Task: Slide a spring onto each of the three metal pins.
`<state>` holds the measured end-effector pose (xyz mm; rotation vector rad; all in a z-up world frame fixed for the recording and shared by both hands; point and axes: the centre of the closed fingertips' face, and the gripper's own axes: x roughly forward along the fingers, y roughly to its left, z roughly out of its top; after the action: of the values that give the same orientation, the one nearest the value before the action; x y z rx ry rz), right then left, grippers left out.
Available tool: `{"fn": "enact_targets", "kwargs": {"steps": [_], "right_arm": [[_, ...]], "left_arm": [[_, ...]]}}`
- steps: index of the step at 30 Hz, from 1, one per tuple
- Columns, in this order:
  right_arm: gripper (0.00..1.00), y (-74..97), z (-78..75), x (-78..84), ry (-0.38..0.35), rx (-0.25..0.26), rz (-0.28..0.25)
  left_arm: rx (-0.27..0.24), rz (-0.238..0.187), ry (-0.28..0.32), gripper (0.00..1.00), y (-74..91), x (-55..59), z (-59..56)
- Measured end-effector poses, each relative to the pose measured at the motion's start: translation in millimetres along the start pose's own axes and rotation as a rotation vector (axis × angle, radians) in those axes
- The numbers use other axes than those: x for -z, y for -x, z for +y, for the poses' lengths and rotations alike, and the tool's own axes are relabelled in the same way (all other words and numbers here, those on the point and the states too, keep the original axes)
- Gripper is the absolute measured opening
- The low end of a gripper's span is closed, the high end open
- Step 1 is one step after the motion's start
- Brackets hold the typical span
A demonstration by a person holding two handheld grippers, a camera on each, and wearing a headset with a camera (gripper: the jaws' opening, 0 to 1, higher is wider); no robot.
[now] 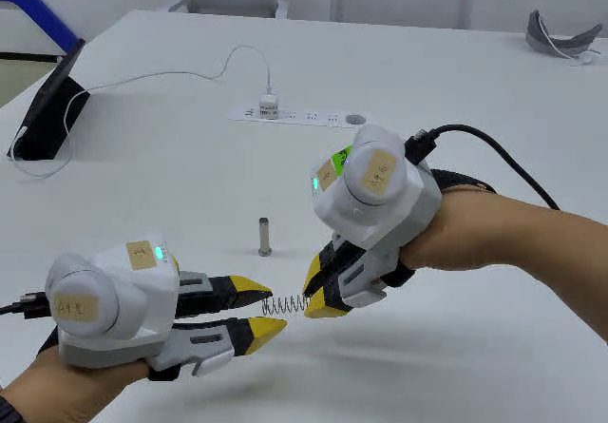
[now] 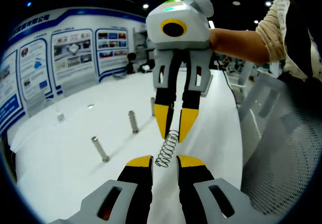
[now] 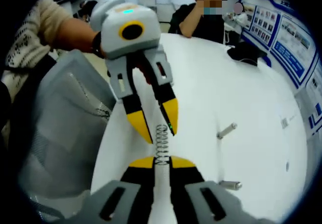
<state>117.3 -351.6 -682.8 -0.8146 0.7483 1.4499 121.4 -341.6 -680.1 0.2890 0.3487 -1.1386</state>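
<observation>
Pinching the spring [image 1: 285, 303] in my right gripper [image 1: 316, 301] near the front edge of the table [image 1: 427, 81], left gripper [image 1: 275, 311] gaping open beside it. I'm guessing one pin [image 2: 133, 122] is already sprung; a bare pin [image 2: 100, 149] is waiting.

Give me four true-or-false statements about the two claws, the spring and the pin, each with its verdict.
1. The right claw grips one end of the spring. True.
2. The left claw is clamped shut on the spring. False: its jaws stand apart around the spring's other end.
3. A metal pin stands upright on the table beyond the claws. True.
4. The spring already sits on that pin. False: it hangs between the two claws.
</observation>
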Motion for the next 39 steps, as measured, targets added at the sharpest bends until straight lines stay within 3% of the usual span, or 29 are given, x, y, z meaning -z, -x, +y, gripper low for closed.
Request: {"fn": "enact_targets", "kwargs": {"steps": [5,16,39], "right_arm": [[0.12,1.6,2.5,0.4,0.008,-0.007,0.004],[0.12,11.8,5.2,-9.1,0.029,0.001,-0.01],[0.12,19.5,6.6,-47.7,0.034,0.017,-0.129]], "left_arm": [[0.004,0.004,-0.026,0.14,-2.0,-0.6,-1.1],[0.008,0.023,-0.059,0.12,-3.8,1.2,-3.0],[0.016,0.016,-0.049,0.11,-3.1,-2.0,-6.5]]}}
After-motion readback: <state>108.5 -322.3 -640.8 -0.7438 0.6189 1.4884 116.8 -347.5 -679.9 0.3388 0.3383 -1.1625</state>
